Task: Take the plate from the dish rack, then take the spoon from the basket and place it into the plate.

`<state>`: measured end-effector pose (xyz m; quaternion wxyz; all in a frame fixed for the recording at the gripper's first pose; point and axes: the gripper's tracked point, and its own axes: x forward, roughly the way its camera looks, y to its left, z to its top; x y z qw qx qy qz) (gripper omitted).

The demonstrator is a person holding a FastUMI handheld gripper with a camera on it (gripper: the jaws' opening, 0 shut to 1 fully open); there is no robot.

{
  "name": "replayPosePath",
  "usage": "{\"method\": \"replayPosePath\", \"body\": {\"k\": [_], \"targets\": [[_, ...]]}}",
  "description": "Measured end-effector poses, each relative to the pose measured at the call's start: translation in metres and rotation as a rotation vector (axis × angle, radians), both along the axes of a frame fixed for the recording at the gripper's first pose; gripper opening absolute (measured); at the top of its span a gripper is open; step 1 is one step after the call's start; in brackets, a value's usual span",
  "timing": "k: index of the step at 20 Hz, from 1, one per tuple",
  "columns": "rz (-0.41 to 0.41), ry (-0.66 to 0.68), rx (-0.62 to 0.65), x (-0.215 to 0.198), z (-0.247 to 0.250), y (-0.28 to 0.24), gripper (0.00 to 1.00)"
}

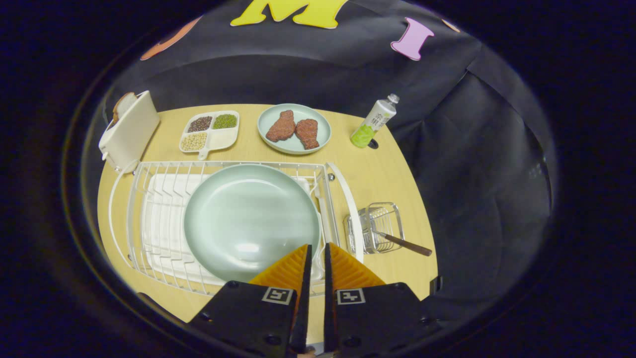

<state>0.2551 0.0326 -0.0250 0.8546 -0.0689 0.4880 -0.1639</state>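
The pale green plate [251, 219] lies in the white wire dish rack [149, 199] at the centre of the frame, resting over the rack's white drip tray, its near rim reaching down to the tips of the tongs [317, 247]. The tongs rise from the bottom centre with their 2 orange ribbed fingers [348, 271] drawn almost together, only a thin slit left between them; the left tip overlaps the plate's lower right rim, but whether either finger touches the plate cannot be told, and nothing sits in the slit. To the right of the rack, in the right middle of the frame, a small wire basket [380, 223] stands on the wooden counter [377, 171], and the spoon [402, 243] leans in it with its brown handle poking out toward the lower right. Toward the top centre, a second green plate [293, 144] carries 2 brown pieces of meat. Left of it is a white divided dish [221, 139] with 3 kinds of beans or grains in its compartments. At the upper left stands a white toaster [129, 134] with a slice of bread in it. At the upper right a bottle [373, 122] with a green label stands.
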Motion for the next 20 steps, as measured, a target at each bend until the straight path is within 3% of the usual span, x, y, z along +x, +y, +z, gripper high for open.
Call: {"method": "replayPosePath", "body": {"k": [3, 7, 12, 14, 17, 20], "targets": [[0.006, 0.014, 0.069, 0.013, -0.019, -0.009, 0.29], [0.031, 0.028, 0.141, 0.032, -0.046, -0.028, 0.29], [0.103, 0.058, 0.387, 0.046, -0.064, -0.010, 0.28], [0.126, 0.062, 0.373, 0.047, -0.064, -0.013, 0.25], [0.107, 0.095, 0.413, 0.041, -0.067, -0.011, 0.09], [0.084, 0.081, 0.406, 0.035, -0.060, -0.015, 0.06]]}}
